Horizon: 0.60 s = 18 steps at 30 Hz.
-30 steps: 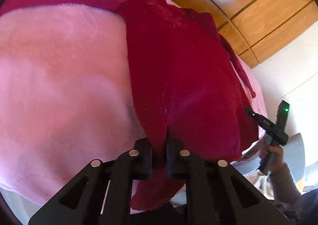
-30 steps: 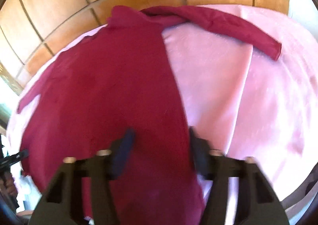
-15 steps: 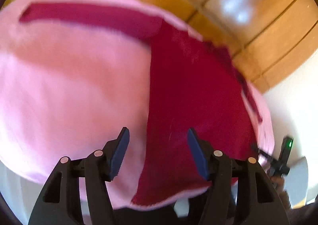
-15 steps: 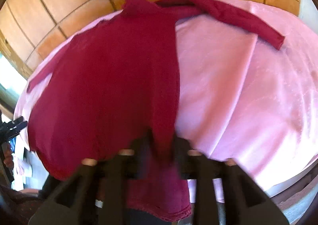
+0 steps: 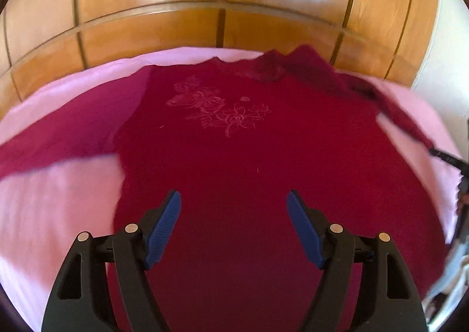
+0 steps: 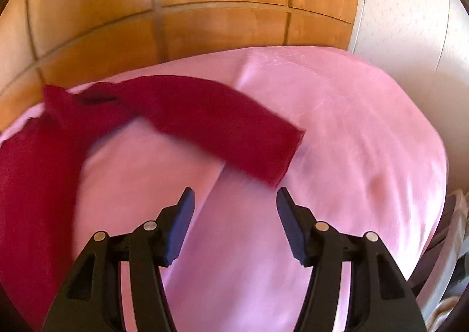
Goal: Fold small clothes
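A dark red long-sleeved top [image 5: 249,156] with a flower pattern on the chest lies flat on a pink cover [image 5: 52,203]. My left gripper [image 5: 234,226] is open and empty, over the top's lower body. In the right wrist view the top's right sleeve [image 6: 211,124] lies stretched across the pink cover [image 6: 337,132], with the body at the left edge. My right gripper [image 6: 234,220] is open and empty, just short of the sleeve's cuff. The other gripper shows at the right edge of the left wrist view.
A wooden panelled wall [image 5: 234,9] runs behind the pink surface. A pale wall [image 6: 404,24] stands at the right. Some light cloth [image 6: 451,273] lies off the surface's right edge.
Both grippers let go of the top's hem and opened. The left swung over the body of the top. The right swung right toward the sleeve.
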{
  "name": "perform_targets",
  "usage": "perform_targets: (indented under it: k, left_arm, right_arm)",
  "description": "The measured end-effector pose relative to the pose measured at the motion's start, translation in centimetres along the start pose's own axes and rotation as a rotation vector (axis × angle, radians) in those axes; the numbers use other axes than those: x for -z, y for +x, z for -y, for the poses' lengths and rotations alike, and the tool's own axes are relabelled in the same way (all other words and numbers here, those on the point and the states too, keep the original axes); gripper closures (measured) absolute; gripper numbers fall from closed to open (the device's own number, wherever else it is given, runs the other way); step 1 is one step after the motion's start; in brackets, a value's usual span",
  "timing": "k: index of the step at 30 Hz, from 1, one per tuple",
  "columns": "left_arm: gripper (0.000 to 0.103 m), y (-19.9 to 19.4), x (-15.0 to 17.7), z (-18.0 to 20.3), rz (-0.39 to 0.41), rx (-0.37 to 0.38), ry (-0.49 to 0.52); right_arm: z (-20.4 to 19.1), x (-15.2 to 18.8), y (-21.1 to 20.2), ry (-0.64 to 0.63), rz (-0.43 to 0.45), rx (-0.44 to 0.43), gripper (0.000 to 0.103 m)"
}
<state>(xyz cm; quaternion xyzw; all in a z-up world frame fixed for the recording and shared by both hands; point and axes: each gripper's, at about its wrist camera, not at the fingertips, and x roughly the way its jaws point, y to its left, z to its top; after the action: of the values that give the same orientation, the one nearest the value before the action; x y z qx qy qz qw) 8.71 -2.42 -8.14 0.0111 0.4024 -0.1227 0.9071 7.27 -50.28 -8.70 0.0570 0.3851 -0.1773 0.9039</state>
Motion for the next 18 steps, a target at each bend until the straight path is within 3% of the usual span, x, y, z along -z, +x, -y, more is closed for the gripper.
perform_targets:
  k: [2,3,4,5,6,9,14,18]
  left_arm:
    - [0.029,1.8,-0.1,-0.2,-0.033,-0.010,-0.009]
    - [0.026,3.0,0.0,-0.4,-0.057,-0.002,-0.034]
    - [0.022,3.8,0.0,-0.7,-0.065,0.010,-0.051]
    - [0.017,4.2,0.1,-0.8,-0.057,0.014,-0.058]
    - [0.016,4.6,0.2,-0.9,-0.053,0.019,-0.059]
    - [0.013,4.5,0.3,-1.1,-0.040,0.046,-0.070]
    - [0.009,5.0,0.0,-1.1,-0.039,0.063,-0.067]
    - [0.008,5.1,-0.1,-1.1,-0.041,0.067,-0.066]
  right_arm:
    - [-0.4,-0.3,1.3,-0.062,-0.021,0.019,0.048]
    - [-0.4,-0.3,2.0,-0.092,-0.035,0.025,0.056]
    - [-0.6,-0.3,2.8,-0.149,-0.056,0.030,0.066]
    - [-0.9,-0.3,3.2,-0.191,-0.066,0.040,0.089]
    - [-1.0,-0.4,3.1,-0.232,-0.065,0.061,0.099]
    - [0.6,-1.7,1.0,-0.182,-0.003,0.059,0.099]
    - [6.1,-6.1,-5.9,0.002,0.167,0.043,0.099]
    - [11.2,-10.3,-6.2,0.138,0.178,0.064,0.099]
